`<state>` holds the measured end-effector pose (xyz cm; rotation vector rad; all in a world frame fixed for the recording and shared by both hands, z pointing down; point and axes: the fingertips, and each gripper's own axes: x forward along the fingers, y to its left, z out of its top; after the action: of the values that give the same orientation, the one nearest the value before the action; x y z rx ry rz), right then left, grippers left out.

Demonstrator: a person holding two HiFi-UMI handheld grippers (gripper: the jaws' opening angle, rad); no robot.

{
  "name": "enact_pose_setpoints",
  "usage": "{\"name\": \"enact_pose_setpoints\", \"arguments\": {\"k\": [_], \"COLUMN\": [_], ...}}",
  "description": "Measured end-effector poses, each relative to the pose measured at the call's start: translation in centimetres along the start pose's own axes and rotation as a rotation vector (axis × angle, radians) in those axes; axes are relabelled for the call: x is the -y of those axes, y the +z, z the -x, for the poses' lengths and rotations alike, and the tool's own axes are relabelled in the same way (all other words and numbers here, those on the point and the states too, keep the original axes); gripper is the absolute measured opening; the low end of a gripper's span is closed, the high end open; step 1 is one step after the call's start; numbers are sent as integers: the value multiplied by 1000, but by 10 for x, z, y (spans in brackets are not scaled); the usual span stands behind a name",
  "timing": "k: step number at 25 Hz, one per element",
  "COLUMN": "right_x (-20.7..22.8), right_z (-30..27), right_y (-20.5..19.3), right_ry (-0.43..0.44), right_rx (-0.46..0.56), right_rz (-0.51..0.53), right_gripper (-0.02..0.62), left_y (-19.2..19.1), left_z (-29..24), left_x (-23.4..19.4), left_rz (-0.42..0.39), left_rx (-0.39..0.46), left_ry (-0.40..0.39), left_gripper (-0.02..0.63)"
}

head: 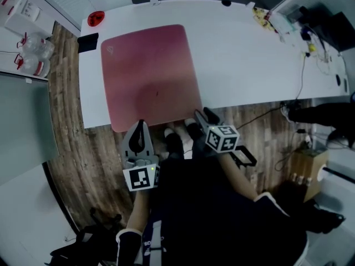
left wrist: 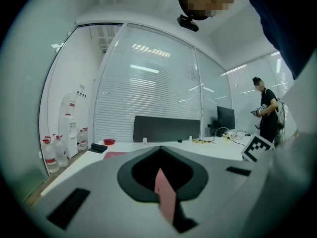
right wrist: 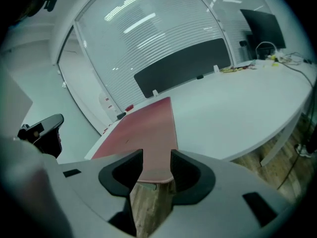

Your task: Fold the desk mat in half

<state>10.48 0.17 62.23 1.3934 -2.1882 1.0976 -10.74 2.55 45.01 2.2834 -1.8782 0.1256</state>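
Observation:
A pink desk mat (head: 150, 73) lies flat on the white table (head: 249, 65), its near edge at the table's front edge. My left gripper (head: 140, 126) sits at the mat's near left corner. In the left gripper view the left gripper (left wrist: 163, 185) is shut on a thin pink strip of the mat (left wrist: 166, 198). At the mat's near right corner is my right gripper (head: 201, 116). In the right gripper view the right gripper (right wrist: 156, 171) is open, with the mat's near corner (right wrist: 156, 152) showing in the gap between its jaws.
A red dish (head: 96, 18) and a black item (head: 87, 42) sit at the table's far left. Cables and clutter (head: 280, 21) cover the far right. Water bottles (head: 34, 54) stand on the wooden floor. Another person (left wrist: 267, 114) stands beyond the table.

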Motion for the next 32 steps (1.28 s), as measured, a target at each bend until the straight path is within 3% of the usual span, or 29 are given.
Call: {"name": "enact_pose_setpoints", "arguments": {"k": [5,14,22,26,32], "right_x": [16,25,19,19,12], "right_z": [-3,-15,-28,-27,-19], "right_y": [-21,-35,-42,-37,-25], "right_ry": [-50,-35,38,57,89], "right_rx": [-58,-91,-109,-89,-48], "right_rz": [-38,-144,-256,-345,-326], "right_gripper": [156,156,155,127,46], "left_y": [-3,-8,-11,-11,-12], "left_z": [1,5,6,6,6], "left_x": [-2,3,3,6,8], "left_rz": [5,0,4,2,-3], "left_rx": [-22,-36,-40,-39,-36], "left_ry": [9,20,26,23,15], "left_gripper": [2,2,2,2,2]}}
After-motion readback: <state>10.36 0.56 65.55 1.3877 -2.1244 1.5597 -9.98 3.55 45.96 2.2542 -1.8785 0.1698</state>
